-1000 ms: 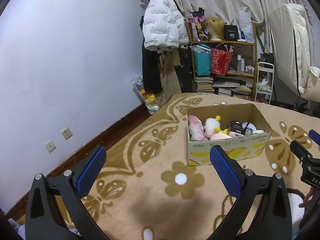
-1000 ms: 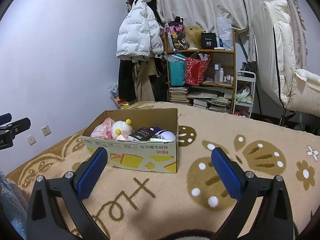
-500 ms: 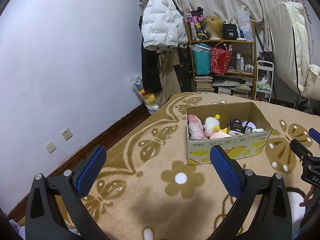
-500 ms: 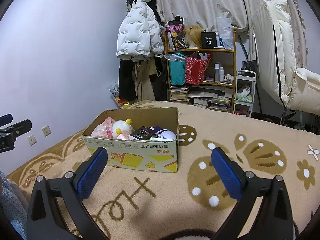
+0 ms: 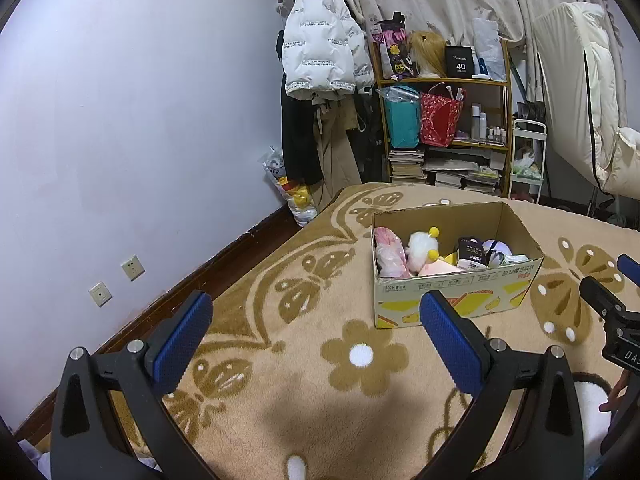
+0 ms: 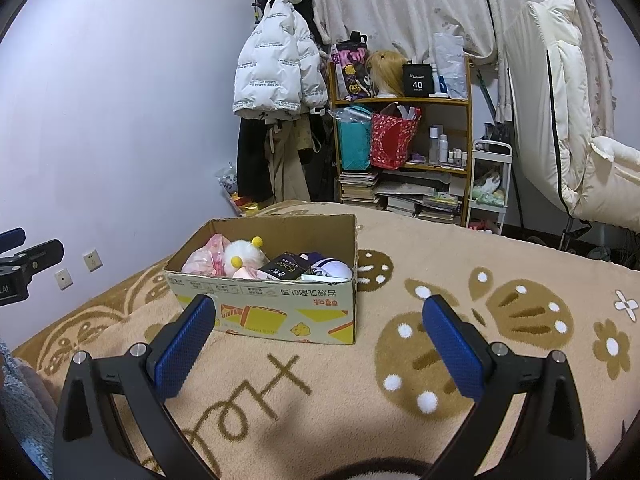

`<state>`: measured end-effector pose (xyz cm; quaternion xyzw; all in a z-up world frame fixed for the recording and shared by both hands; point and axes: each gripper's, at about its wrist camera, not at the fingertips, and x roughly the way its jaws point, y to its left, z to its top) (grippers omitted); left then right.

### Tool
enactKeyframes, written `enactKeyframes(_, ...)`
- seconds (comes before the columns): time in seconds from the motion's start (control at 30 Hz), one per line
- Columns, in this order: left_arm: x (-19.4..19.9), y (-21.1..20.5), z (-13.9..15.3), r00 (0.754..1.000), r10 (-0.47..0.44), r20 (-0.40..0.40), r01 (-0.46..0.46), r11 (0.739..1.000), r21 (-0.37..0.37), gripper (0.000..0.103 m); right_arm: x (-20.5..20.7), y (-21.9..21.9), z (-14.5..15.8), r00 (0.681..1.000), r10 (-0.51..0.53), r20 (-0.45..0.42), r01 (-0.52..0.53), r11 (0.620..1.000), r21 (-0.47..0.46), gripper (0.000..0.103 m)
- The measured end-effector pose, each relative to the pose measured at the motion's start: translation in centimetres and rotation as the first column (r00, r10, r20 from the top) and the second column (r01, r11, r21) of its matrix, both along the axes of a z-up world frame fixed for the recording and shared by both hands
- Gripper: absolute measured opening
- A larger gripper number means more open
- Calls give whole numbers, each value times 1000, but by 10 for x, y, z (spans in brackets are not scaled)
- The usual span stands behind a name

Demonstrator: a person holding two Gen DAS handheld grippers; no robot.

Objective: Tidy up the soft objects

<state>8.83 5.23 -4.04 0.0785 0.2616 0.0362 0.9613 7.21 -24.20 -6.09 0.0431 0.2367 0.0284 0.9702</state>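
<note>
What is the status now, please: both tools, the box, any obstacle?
Left tool open, empty. Right tool open, empty. Cardboard box on blanket, soft toys inside. Nothing between tools and box.

Left gripper (image 5: 316, 332): jaws spread wide, nothing between them; blue ribbed pads (image 5: 182, 340) facing inward, black finger arms angling up from the lower frame edge. Held low, tilted slightly downward. Right gripper (image 6: 318, 334): same posture, jaws fully apart and empty, blue pads (image 6: 452, 350) clear of any contact. Both held side by side, pointing roughly the same way; tip of the right one seen at the right edge of the left wrist view, tip of the left one at the left edge of the right wrist view.
</note>
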Motion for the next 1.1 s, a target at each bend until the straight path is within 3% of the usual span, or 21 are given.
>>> enactKeyframes(1.1, 1, -3, -5, 1000, -13, -11, 13, 1000, 12, 102, 0, -1, -1, 1000, 2, 0, -2, 1000, 0, 103)
